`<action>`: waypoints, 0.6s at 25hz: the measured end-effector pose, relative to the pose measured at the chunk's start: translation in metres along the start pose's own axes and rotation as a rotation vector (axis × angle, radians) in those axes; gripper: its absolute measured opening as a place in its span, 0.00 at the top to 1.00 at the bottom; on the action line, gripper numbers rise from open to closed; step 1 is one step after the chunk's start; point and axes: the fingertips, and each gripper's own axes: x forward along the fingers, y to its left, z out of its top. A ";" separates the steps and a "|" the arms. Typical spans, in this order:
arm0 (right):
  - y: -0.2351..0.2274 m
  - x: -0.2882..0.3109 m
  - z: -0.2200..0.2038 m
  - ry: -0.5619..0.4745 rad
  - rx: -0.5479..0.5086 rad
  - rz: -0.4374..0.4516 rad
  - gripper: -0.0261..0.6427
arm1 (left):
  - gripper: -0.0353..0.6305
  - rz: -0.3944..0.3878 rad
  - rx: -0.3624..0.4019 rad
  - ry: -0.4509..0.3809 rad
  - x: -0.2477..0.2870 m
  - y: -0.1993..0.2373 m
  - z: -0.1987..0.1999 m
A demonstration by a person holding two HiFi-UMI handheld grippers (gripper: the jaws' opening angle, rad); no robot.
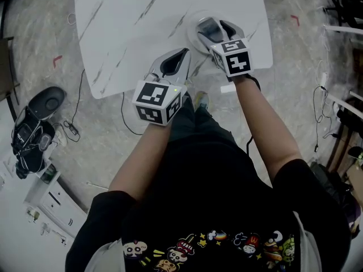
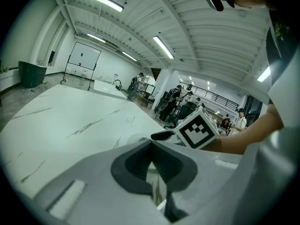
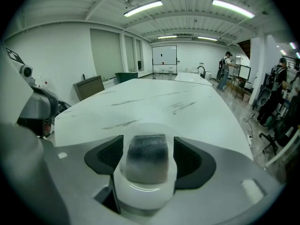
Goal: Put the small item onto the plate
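Observation:
A small dark-grey block rests on a round white plate on the white marble table. My right gripper stands open around the block, one pad on each side with a thin gap. From the head view, the plate and the block lie near the table's front right edge, under the right gripper. My left gripper is shut and empty over the front edge, left of the plate. In the left gripper view, its jaws meet, and the right gripper's marker cube is just beyond.
The table edge runs just in front of the person's legs. On the floor to the left sit a dark bag and gear with cables. More cables and stands are at the right. People stand far off in the hall.

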 end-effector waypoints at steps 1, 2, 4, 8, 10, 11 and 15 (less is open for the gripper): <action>0.000 -0.005 0.003 -0.015 0.008 0.000 0.43 | 0.95 -0.002 0.008 -0.001 0.000 -0.001 0.002; -0.001 -0.012 0.007 -0.035 0.019 0.002 0.45 | 0.95 -0.004 0.016 -0.001 -0.001 -0.001 0.005; -0.002 -0.030 0.018 -0.083 0.043 0.005 0.53 | 0.95 -0.007 0.034 -0.002 -0.002 -0.003 0.011; -0.007 -0.073 0.039 -0.180 0.089 -0.013 0.62 | 0.95 -0.023 0.078 -0.005 -0.004 -0.009 0.026; -0.010 -0.096 0.047 -0.229 0.111 -0.031 0.67 | 0.95 -0.031 0.101 -0.008 -0.005 -0.012 0.033; -0.012 -0.109 0.051 -0.253 0.121 -0.044 0.70 | 0.95 -0.036 0.112 -0.010 -0.007 -0.014 0.037; -0.024 -0.159 0.063 -0.349 0.157 -0.110 0.82 | 0.95 -0.051 0.164 -0.025 -0.012 -0.025 0.056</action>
